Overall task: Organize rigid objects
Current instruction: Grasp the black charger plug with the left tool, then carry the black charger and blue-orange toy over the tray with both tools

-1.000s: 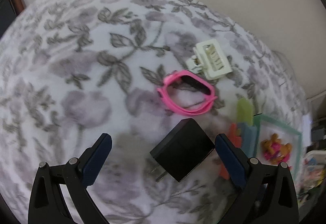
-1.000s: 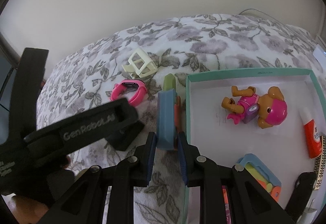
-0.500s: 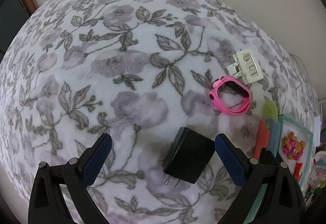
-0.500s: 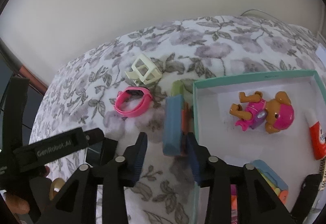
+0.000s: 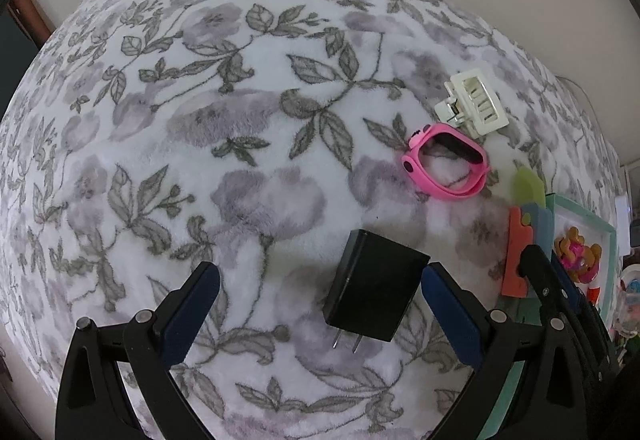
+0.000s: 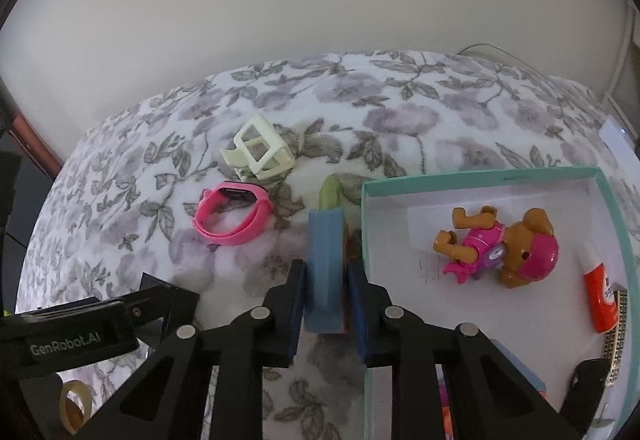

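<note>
Right gripper point(image 6: 325, 290) jaws just reclamped on blue block point(image 6: 325, 264); left gripper point(image 5: 320, 304) jaws apart around charger point(image 5: 374, 286).

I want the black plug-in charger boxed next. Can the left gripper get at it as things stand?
Probably yes. The black plug-in charger lies flat on the floral blanket between the open left gripper fingers, nearer the right-hand one, with nothing on top.

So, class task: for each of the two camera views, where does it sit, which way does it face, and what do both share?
Left wrist: sits on the left gripper, looks steeply down at the black charger between its open jaws.
Right wrist: sits on the right gripper, looks down and forward; its jaws clamp the blue block beside the teal box.
Shared: pink watch, cream clip, floral blanket.
</note>
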Tool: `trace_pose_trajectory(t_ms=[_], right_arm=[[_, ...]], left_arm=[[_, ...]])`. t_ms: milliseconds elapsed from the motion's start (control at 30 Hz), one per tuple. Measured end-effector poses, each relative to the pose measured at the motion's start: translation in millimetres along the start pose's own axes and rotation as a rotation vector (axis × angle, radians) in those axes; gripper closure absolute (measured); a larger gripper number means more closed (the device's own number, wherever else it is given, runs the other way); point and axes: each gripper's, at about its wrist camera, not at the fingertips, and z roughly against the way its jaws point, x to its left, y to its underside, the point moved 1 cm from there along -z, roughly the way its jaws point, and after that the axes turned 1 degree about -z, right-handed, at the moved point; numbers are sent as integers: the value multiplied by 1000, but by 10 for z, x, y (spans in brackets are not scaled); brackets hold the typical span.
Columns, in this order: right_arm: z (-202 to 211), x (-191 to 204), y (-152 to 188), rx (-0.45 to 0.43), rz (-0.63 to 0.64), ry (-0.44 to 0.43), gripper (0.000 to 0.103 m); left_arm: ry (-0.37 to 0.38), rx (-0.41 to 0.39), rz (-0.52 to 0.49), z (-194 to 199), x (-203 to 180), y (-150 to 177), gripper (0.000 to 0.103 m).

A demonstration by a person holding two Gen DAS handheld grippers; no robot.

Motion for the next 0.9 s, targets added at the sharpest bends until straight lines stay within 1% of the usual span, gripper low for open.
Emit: trace_pose_trajectory(t_ms=[133, 233, 267, 300, 333, 367, 400, 433, 500, 600, 633, 733, 900], right_arm=[[27, 25, 29, 24, 20, -4, 81], [53, -19, 44, 70, 2, -50, 81], [57, -32, 45, 84, -4, -62, 81], [64, -48, 47, 100, -11, -75, 81], [71, -61, 49, 113, -19, -84, 81], [75, -70, 52, 122, -26, -92, 81], [75, -74, 56, 135, -27, -102, 81], [76, -60, 59, 142, -20, -103, 81], [79, -35, 77, 149, 2, -92, 81], [73, 19, 85, 149, 34, -67, 80], [69, 36, 88, 149, 41, -61, 80], [62, 76, 96, 142, 68, -39, 80], [35, 196, 129, 132, 155, 25, 79]], left_arm=[[-1, 3, -27, -43, -98, 45, 2], [-12, 5, -54, -76, -217, 78, 2], [-19, 6, -62, -90, -249, 89, 6], [-23, 7, -71, -103, -298, 92, 13], [-26, 6, -77, -110, -319, 99, 18], [-29, 9, -81, -124, -345, 108, 28], [-29, 13, -81, -138, -372, 117, 33], [-22, 16, -81, -156, -386, 128, 36], [-8, 22, -81, -190, -420, 153, 49], [-33, 14, -83, -216, -463, 190, 60], [-42, 10, -83, -220, -474, 196, 61], [-26, 13, -64, -263, -392, 188, 61], [-20, 12, -48, -282, -325, 161, 61]])
